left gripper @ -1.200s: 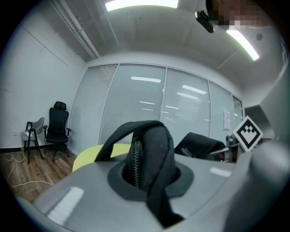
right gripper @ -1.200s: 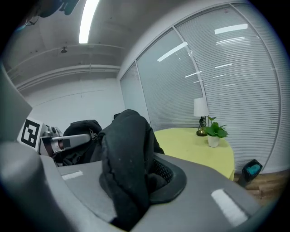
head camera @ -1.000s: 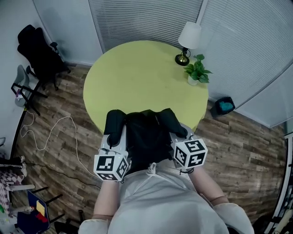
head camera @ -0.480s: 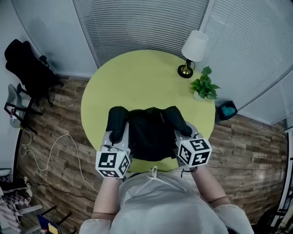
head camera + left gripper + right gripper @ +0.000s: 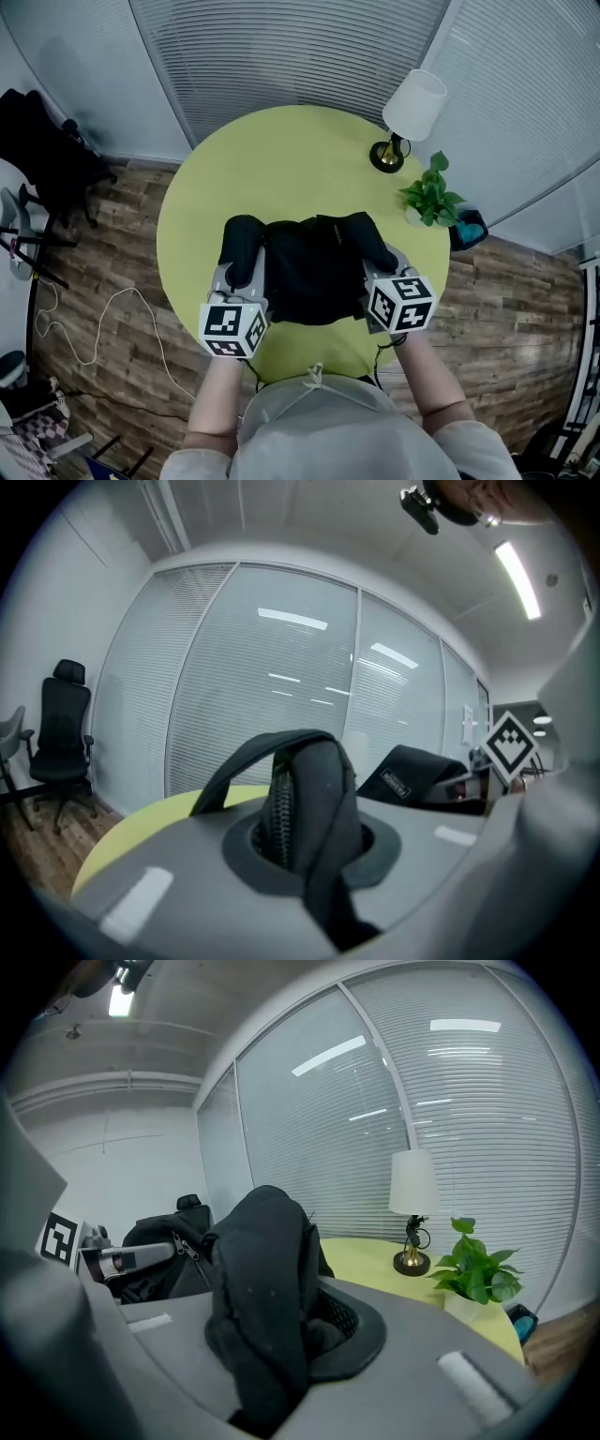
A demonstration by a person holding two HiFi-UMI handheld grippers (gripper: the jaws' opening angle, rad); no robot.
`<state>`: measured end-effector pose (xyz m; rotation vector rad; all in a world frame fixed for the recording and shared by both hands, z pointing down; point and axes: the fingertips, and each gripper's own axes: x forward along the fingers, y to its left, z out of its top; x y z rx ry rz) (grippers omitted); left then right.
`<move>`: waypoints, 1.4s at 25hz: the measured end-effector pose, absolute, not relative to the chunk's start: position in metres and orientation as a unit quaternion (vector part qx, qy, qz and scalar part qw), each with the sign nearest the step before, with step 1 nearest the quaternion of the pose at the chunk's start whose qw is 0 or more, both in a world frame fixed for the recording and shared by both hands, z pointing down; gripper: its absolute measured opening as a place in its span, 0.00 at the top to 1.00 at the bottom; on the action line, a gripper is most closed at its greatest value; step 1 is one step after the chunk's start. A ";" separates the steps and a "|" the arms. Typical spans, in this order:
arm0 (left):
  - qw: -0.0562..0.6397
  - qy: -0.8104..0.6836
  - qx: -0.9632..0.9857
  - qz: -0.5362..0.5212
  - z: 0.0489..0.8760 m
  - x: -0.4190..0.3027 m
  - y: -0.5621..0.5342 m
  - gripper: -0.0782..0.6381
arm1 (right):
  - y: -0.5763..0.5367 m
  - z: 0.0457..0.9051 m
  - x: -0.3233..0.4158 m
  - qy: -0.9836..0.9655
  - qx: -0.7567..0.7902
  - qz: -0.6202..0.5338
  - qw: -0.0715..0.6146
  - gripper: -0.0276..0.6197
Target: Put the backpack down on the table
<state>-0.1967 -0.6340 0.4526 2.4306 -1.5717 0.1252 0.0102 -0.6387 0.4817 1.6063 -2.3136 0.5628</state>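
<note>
I see a round yellow-green table point(image 5: 281, 159) on a brown wood-plank floor point(image 5: 506, 300), backed by glass walls with grey slatted blinds point(image 5: 281, 56). A white-shaded lamp with a brass base point(image 5: 413, 101) and a small green potted plant point(image 5: 431, 195) stand near its right edge. A black office chair point(image 5: 47, 150) sits far left. A ceiling strip light point(image 5: 516, 569) glows overhead.

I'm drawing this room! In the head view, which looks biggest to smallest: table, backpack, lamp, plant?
1. table
2. backpack
3. lamp and plant: they look about alike, so I won't rank them.

Black backpack point(image 5: 262, 1241) tight in right hand-held gripper point(image 5: 274, 1340)
</note>
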 end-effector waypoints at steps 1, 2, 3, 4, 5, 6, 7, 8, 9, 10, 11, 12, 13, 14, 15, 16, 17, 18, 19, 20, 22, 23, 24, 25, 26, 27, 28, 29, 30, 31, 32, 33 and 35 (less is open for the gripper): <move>0.123 -0.537 0.833 0.046 0.457 -0.196 -0.643 0.85 | -0.648 0.486 0.012 -0.796 0.556 0.196 0.136 0.91; 0.124 -0.536 0.834 0.050 0.461 -0.196 -0.651 0.85 | -0.656 0.490 0.014 -0.794 0.558 0.198 0.137 0.91; 0.124 -0.535 0.834 0.054 0.466 -0.195 -0.659 0.85 | -0.663 0.495 0.016 -0.792 0.561 0.199 0.139 0.91; 0.124 -0.533 0.835 0.059 0.470 -0.194 -0.666 0.85 | -0.671 0.499 0.018 -0.789 0.563 0.200 0.141 0.91; 0.123 -0.532 0.836 0.063 0.474 -0.193 -0.675 0.85 | -0.679 0.502 0.020 -0.787 0.565 0.201 0.142 0.91; 0.123 -0.530 0.836 0.067 0.479 -0.191 -0.683 0.85 | -0.687 0.506 0.023 -0.786 0.567 0.201 0.144 0.91; 0.122 -0.529 0.837 0.072 0.483 -0.189 -0.692 0.85 | -0.697 0.509 0.026 -0.784 0.569 0.201 0.145 0.91; 0.122 -0.528 0.837 0.076 0.488 -0.186 -0.701 0.85 | -0.705 0.512 0.029 -0.783 0.571 0.200 0.146 0.91; 0.122 -0.526 0.838 0.080 0.492 -0.184 -0.708 0.85 | -0.713 0.515 0.031 -0.782 0.572 0.199 0.148 0.91; 0.121 -0.524 0.839 0.085 0.496 -0.182 -0.715 0.85 | -0.721 0.518 0.033 -0.781 0.573 0.197 0.150 0.91; 0.118 -0.522 0.840 0.089 0.499 -0.180 -0.720 0.85 | -0.727 0.520 0.034 -0.781 0.573 0.196 0.153 0.91; 0.114 -0.519 0.842 0.092 0.501 -0.178 -0.726 0.85 | -0.733 0.522 0.036 -0.780 0.574 0.194 0.156 0.91; 0.109 -0.516 0.844 0.094 0.501 -0.176 -0.731 0.85 | -0.738 0.524 0.037 -0.779 0.575 0.193 0.157 0.91; 0.107 -0.514 0.846 0.093 0.501 -0.175 -0.735 0.85 | -0.743 0.525 0.039 -0.778 0.576 0.193 0.157 0.91; 0.107 -0.512 0.847 0.092 0.501 -0.175 -0.740 0.85 | -0.747 0.525 0.040 -0.778 0.577 0.193 0.157 0.91; 0.108 -0.511 0.848 0.090 0.501 -0.175 -0.743 0.85 | -0.750 0.526 0.040 -0.778 0.577 0.193 0.158 0.91; 0.109 -0.511 0.848 0.087 0.501 -0.176 -0.745 0.85 | -0.751 0.527 0.040 -0.777 0.577 0.193 0.160 0.91; 0.111 -0.511 0.848 0.084 0.502 -0.177 -0.746 0.85 | -0.751 0.529 0.040 -0.777 0.578 0.192 0.162 0.91; 0.114 -0.512 0.848 0.081 0.504 -0.179 -0.746 0.85 | -0.751 0.531 0.039 -0.776 0.578 0.193 0.165 0.90; 0.118 -0.514 0.846 0.078 0.507 -0.181 -0.747 0.84 | -0.751 0.533 0.039 -0.775 0.578 0.194 0.167 0.90; 0.130 -0.519 0.842 0.073 0.515 -0.186 -0.748 0.84 | -0.751 0.538 0.038 -0.776 0.576 0.196 0.169 0.89; 0.136 -0.521 0.839 0.072 0.520 -0.187 -0.748 0.84 | -0.751 0.541 0.036 -0.779 0.570 0.197 0.170 0.88; 0.141 -0.523 0.837 0.074 0.525 -0.189 -0.747 0.84 | -0.749 0.544 0.033 -0.785 0.562 0.198 0.171 0.88; 0.147 -0.524 0.836 0.076 0.532 -0.190 -0.744 0.84 | -0.747 0.547 0.030 -0.790 0.553 0.199 0.172 0.88; 0.154 -0.524 0.834 0.078 0.538 -0.191 -0.741 0.84 | -0.745 0.550 0.027 -0.795 0.547 0.199 0.172 0.84; 0.161 -0.524 0.833 0.079 0.544 -0.193 -0.738 0.83 | -0.742 0.553 0.026 -0.796 0.545 0.199 0.173 0.82; 0.167 -0.524 0.832 0.077 0.548 -0.194 -0.735 0.82 | -0.740 0.555 0.026 -0.794 0.548 0.199 0.173 0.79; 0.172 -0.524 0.830 0.077 0.551 -0.195 -0.733 0.82 | -0.739 0.556 0.027 -0.791 0.552 0.199 0.172 0.75; 0.175 -0.527 0.828 0.080 0.554 -0.197 -0.732 0.78 | -0.738 0.558 0.028 -0.788 0.557 0.198 0.169 0.70; 0.178 -0.534 0.822 0.085 0.558 -0.198 -0.730 0.71 | -0.738 0.558 0.030 -0.787 0.561 0.197 0.166 0.63; 0.177 -0.543 0.816 0.090 0.562 -0.201 -0.729 0.64 | -0.737 0.558 0.031 -0.785 0.565 0.195 0.161 0.55; 0.175 -0.554 0.809 0.092 0.564 -0.205 -0.726 0.58 | -0.735 0.558 0.031 -0.785 0.568 0.192 0.158 0.50; 0.171 -0.577 0.794 0.085 0.564 -0.214 -0.720 0.48 | -0.731 0.556 0.032 -0.782 0.575 0.182 0.154 0.43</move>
